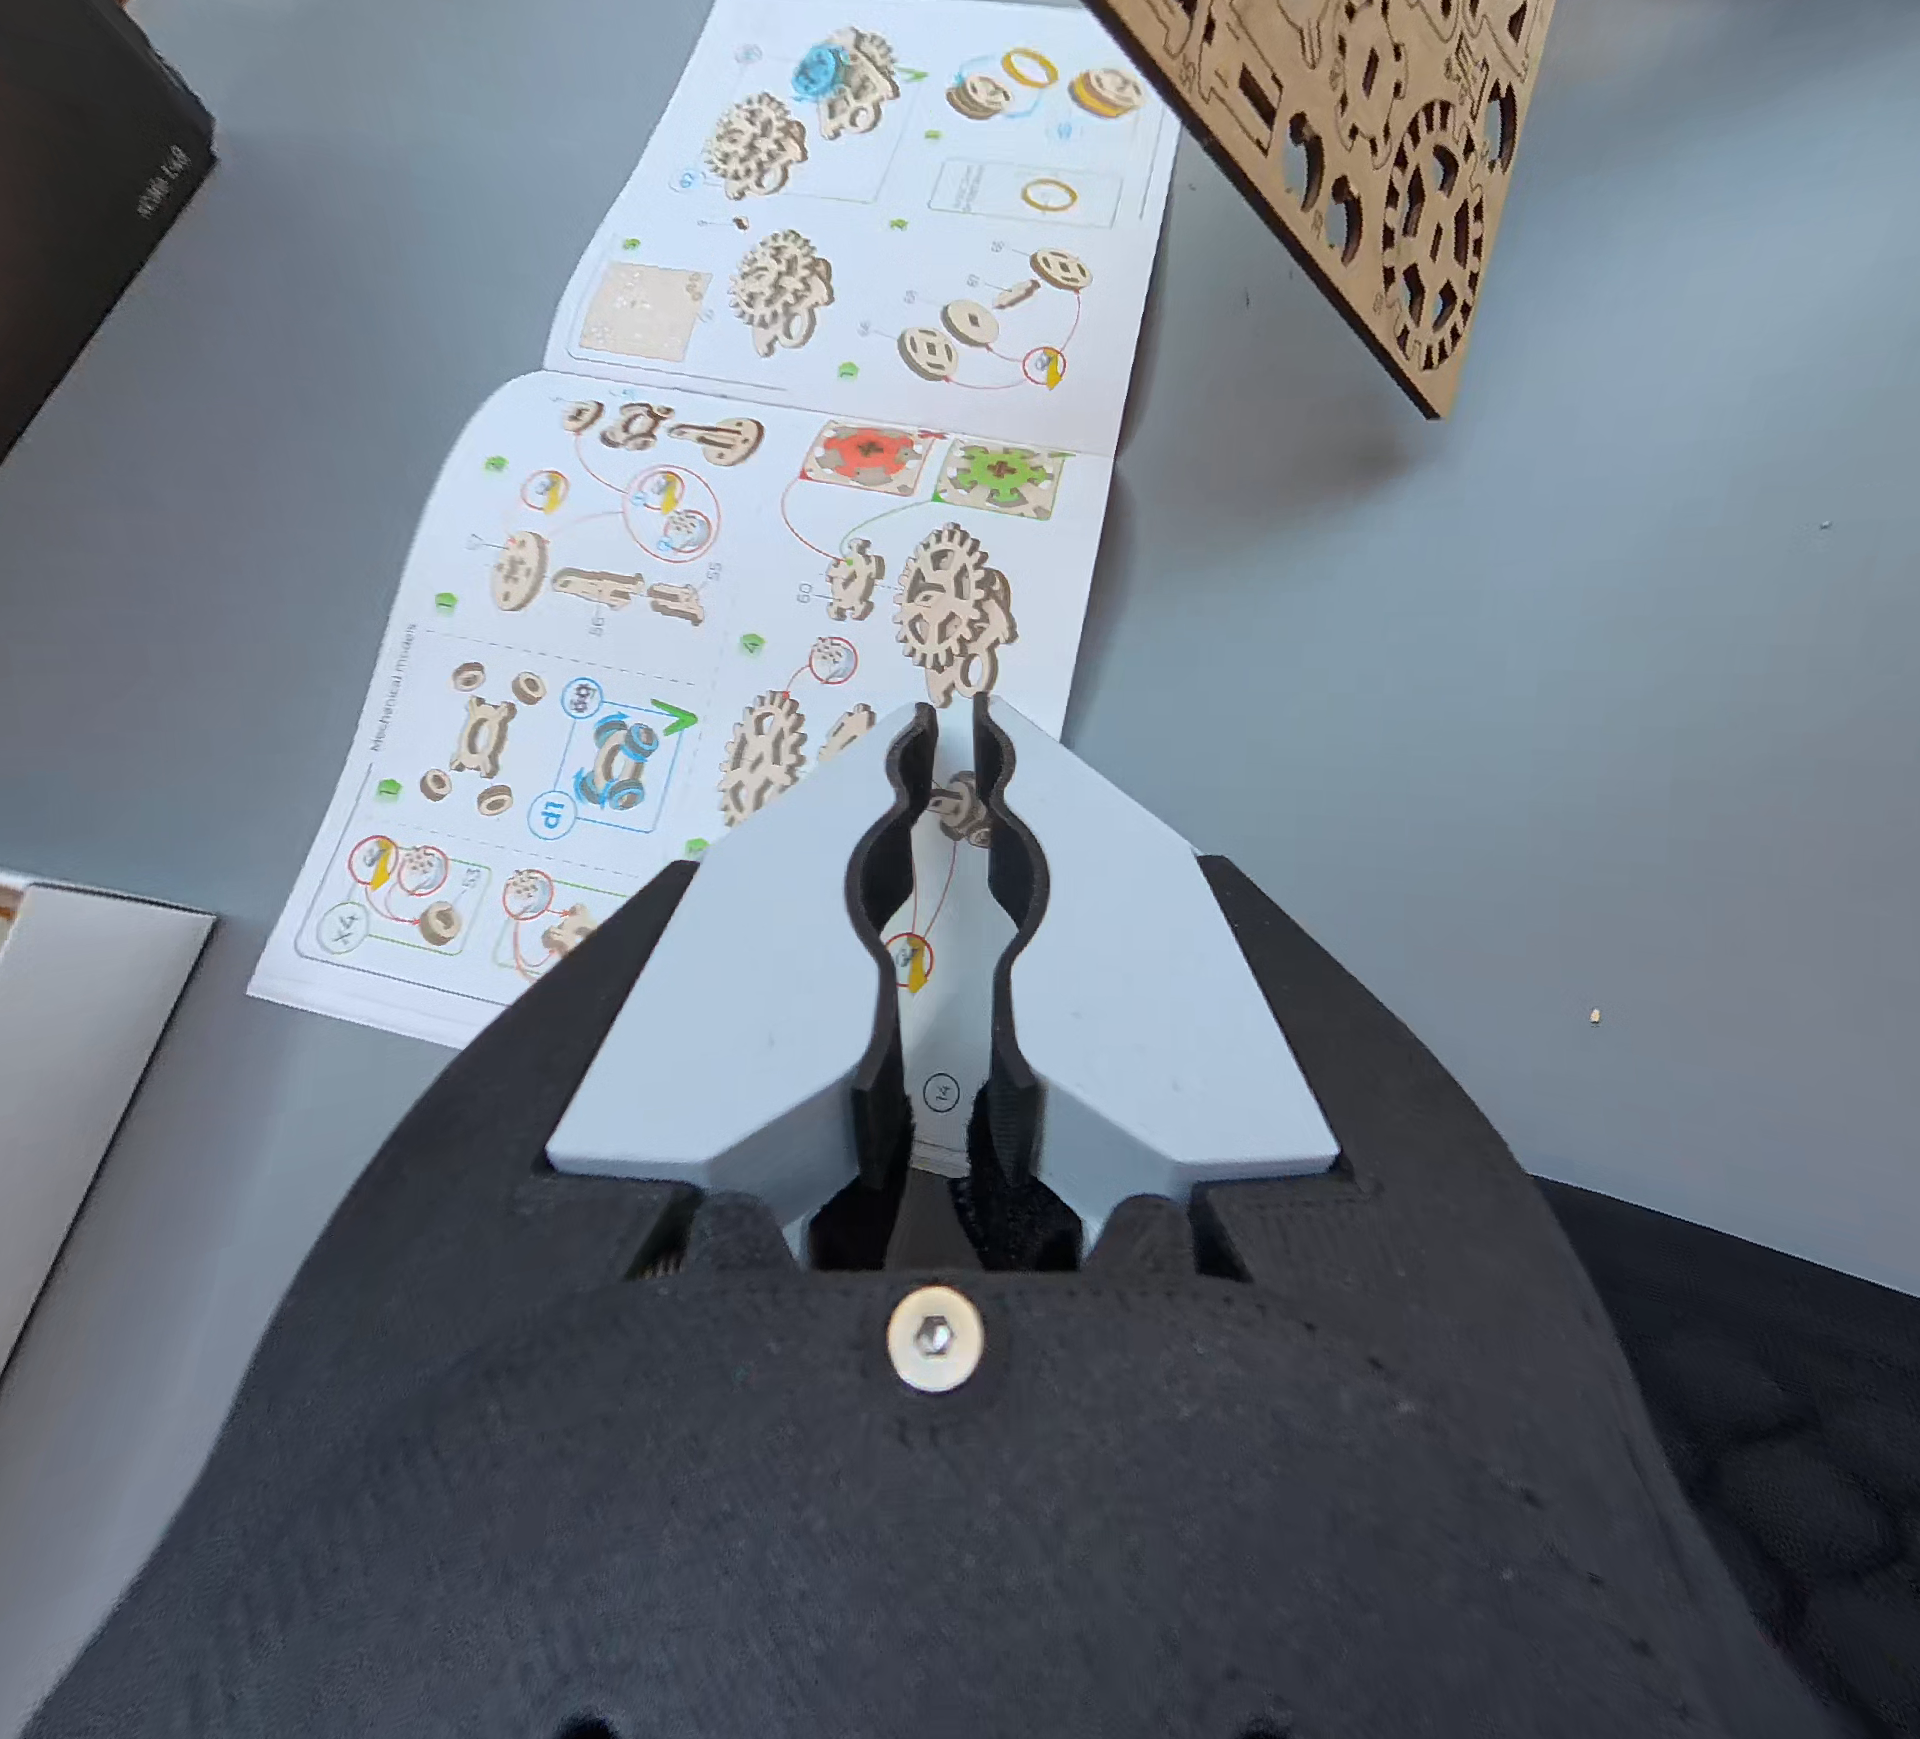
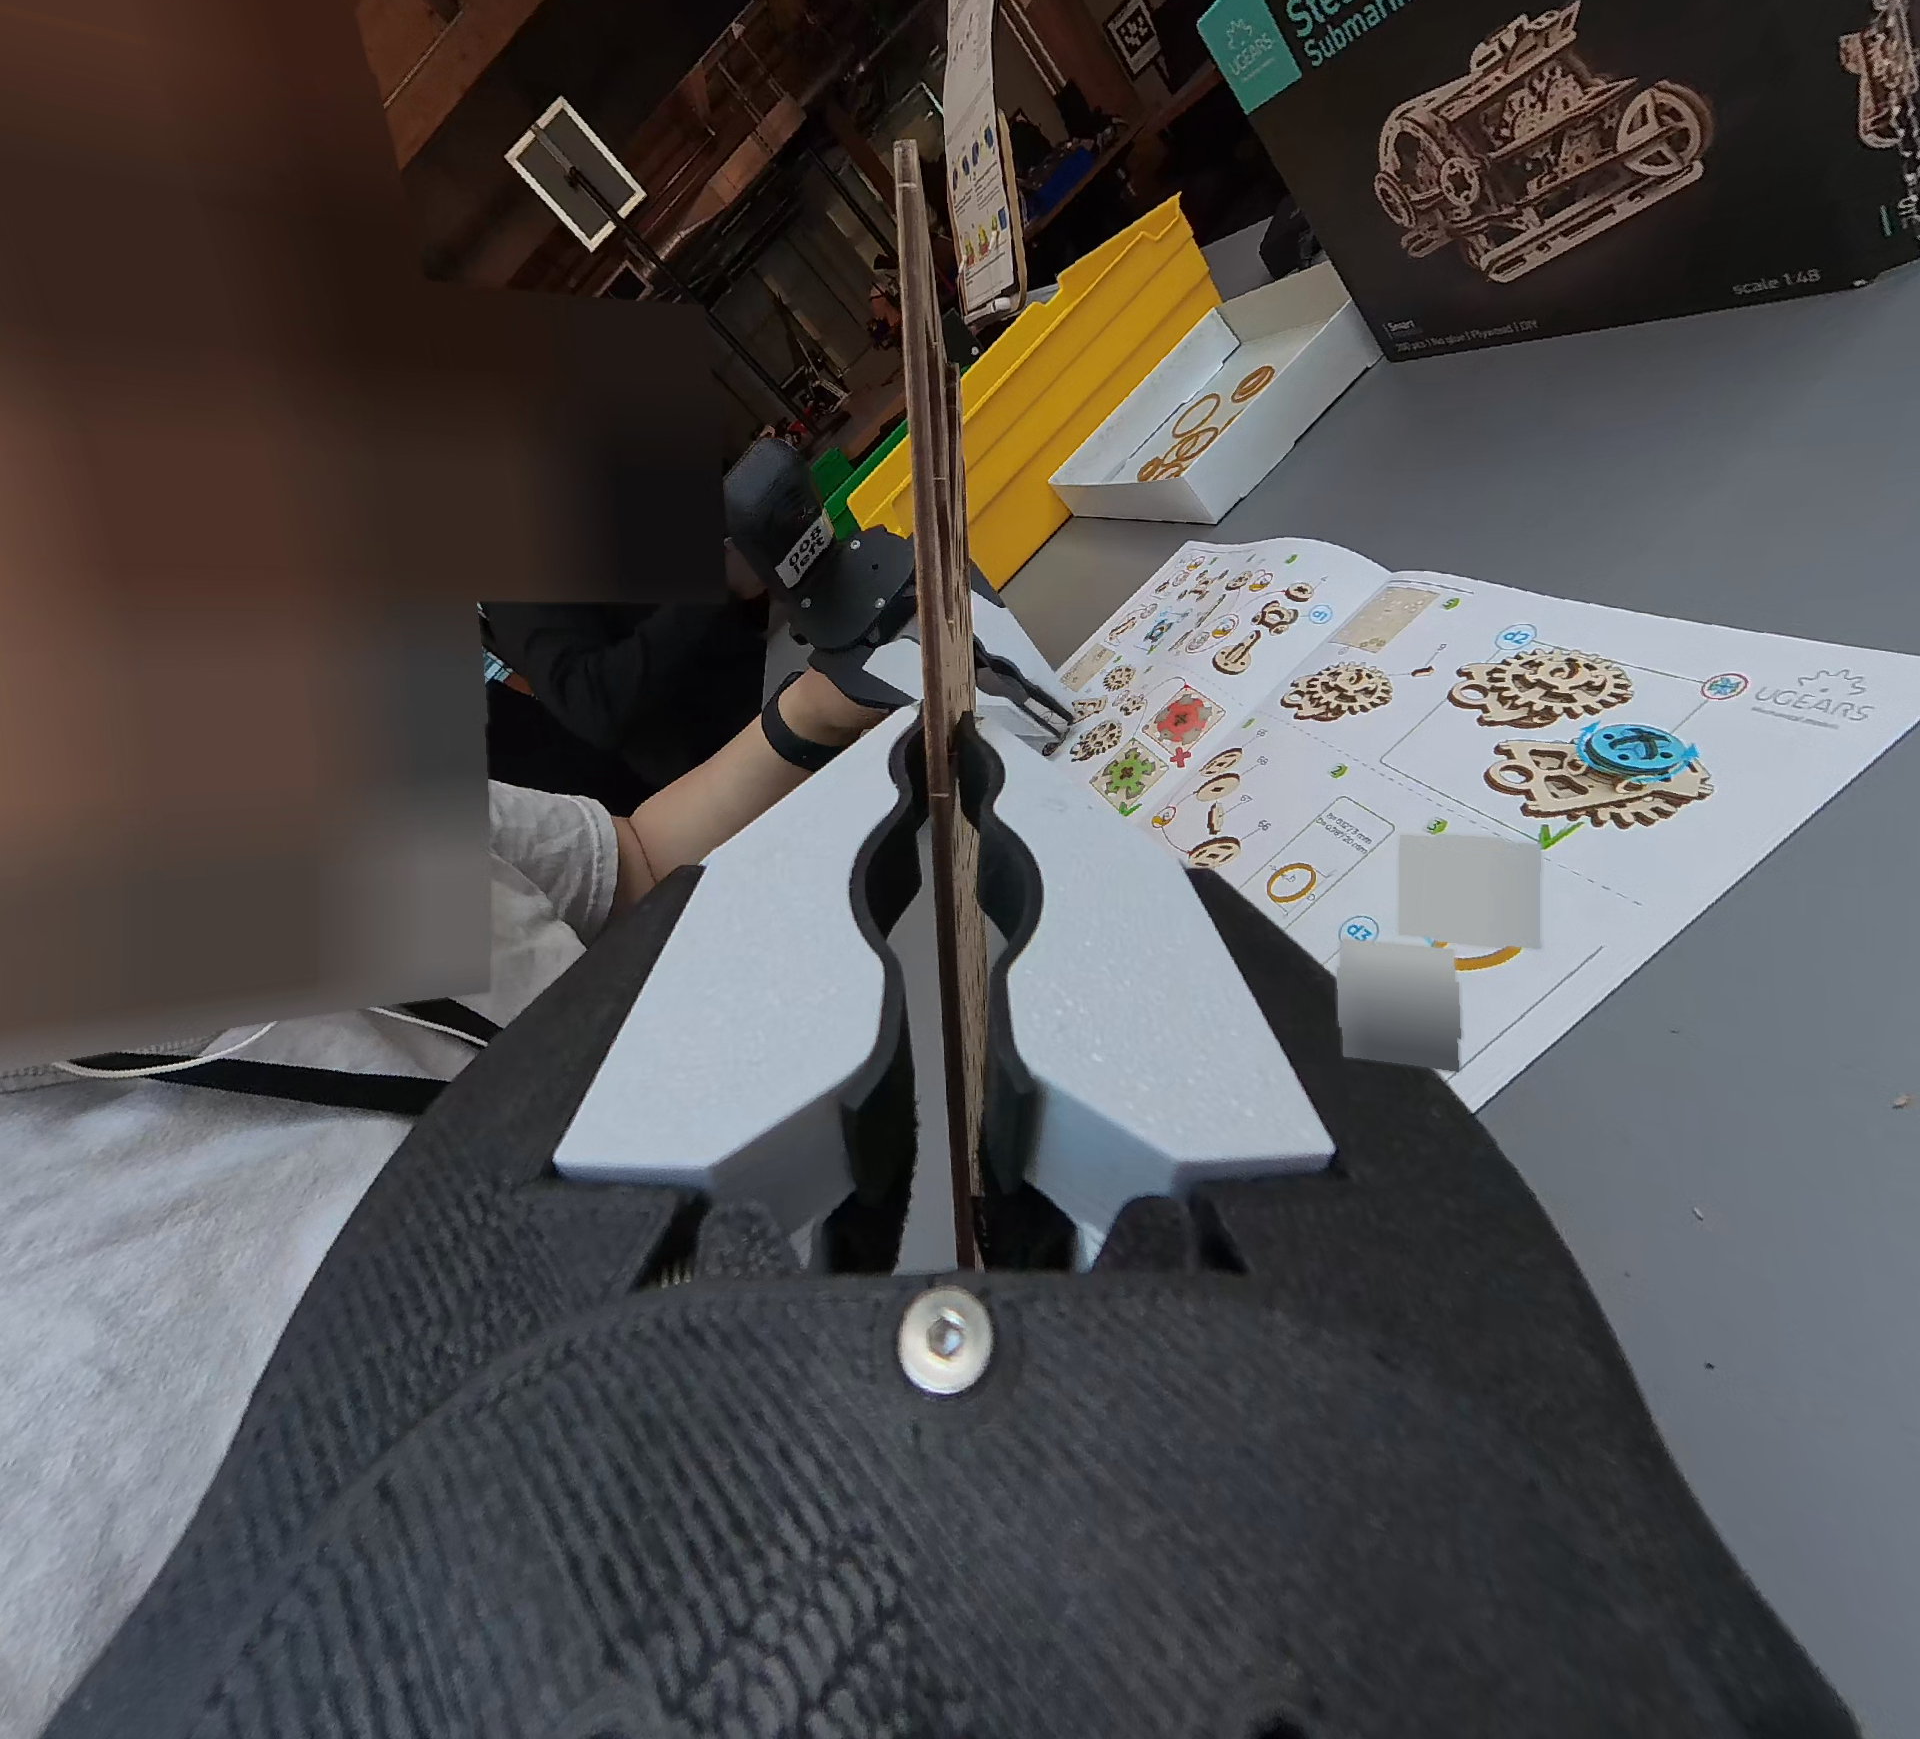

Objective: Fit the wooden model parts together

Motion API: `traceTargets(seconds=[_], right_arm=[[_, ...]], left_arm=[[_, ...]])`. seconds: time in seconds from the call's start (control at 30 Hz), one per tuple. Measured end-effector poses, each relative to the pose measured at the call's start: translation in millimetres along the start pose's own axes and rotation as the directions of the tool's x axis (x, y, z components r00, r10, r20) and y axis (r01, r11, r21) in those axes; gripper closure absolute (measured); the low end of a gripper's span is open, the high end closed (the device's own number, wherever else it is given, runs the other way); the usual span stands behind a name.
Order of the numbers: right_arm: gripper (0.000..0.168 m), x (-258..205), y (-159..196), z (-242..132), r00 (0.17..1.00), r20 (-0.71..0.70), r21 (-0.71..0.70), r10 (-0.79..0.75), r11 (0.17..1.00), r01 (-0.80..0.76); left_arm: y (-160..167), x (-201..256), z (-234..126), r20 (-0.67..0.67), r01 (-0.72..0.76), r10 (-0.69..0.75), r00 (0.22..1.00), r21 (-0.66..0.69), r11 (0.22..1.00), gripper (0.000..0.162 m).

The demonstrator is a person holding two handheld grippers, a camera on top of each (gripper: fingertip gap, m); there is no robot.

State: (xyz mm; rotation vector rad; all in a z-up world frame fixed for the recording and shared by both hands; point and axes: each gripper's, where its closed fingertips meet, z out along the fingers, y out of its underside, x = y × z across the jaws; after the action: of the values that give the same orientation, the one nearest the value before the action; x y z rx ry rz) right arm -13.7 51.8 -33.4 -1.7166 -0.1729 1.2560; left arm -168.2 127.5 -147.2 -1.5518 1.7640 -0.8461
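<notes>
The right tool is clamping a thin laser-cut wooden sheet edge-on; the left tool is hovering nearly closed, empty, above the instruction booklet.

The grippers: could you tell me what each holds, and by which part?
The right gripper clamps the wooden parts sheet by its lower edge, edge-on. The left gripper holds nothing.

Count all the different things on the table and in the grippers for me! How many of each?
Wooden sheet: 1
Instruction booklet: 1
Model box: 1
White tray: 1
Yellow bin: 1
Grippers: 2, left and right
Total: 7
</notes>
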Motion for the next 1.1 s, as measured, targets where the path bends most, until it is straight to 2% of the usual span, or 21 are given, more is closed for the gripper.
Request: traceTargets(seconds=[0.03,0.2,0.27,0.37,0.47,0.7,1.1], right_arm=[[0.167,0,-1,0,1.0,0.001,0.004,-0.004,1.0,0.004],[0.167,0,-1,1,1.0,0.002,0.007,-0.01,1.0,0.01],[0.167,0,-1,1,1.0,0.002,0.009,-0.014,1.0,0.014],[0.167,1,0,3,1.0,0.002,0.017,-0.004,1.0,0.004],[0.167,3,3,5,1.0,0.004,0.011,0.008,1.0,-0.008],[0.167,5,7,8,1.0,0.001,-0.008,-0.012,1.0,0.012],[0.167,8,6,7,0.998,-0.032,-0.015,-0.057,0.998,0.056]], left_arm=[[-6,-4,-6,0.008,0.019,-0.019,1.0,0.043,0.999,0.154],[-33,-33,-49,0.041,0.101,-0.118,0.992,0.287,0.953,0.146],[-40,-52,-72,0.04,0.192,-0.227,0.973,0.403,0.895,0.145],[-47,-74,-104,-0.046,0.323,-0.359,0.932,0.556,0.766,0.138],[-41,-90,-116,-0.012,0.332,-0.407,0.913,0.604,0.725,0.136],[-15,-104,-101,0.223,0.221,-0.357,0.907,0.47,0.854,0.147],[29,-122,-81,0.418,0.254,-0.338,0.843,0.244,0.936,0.16]])
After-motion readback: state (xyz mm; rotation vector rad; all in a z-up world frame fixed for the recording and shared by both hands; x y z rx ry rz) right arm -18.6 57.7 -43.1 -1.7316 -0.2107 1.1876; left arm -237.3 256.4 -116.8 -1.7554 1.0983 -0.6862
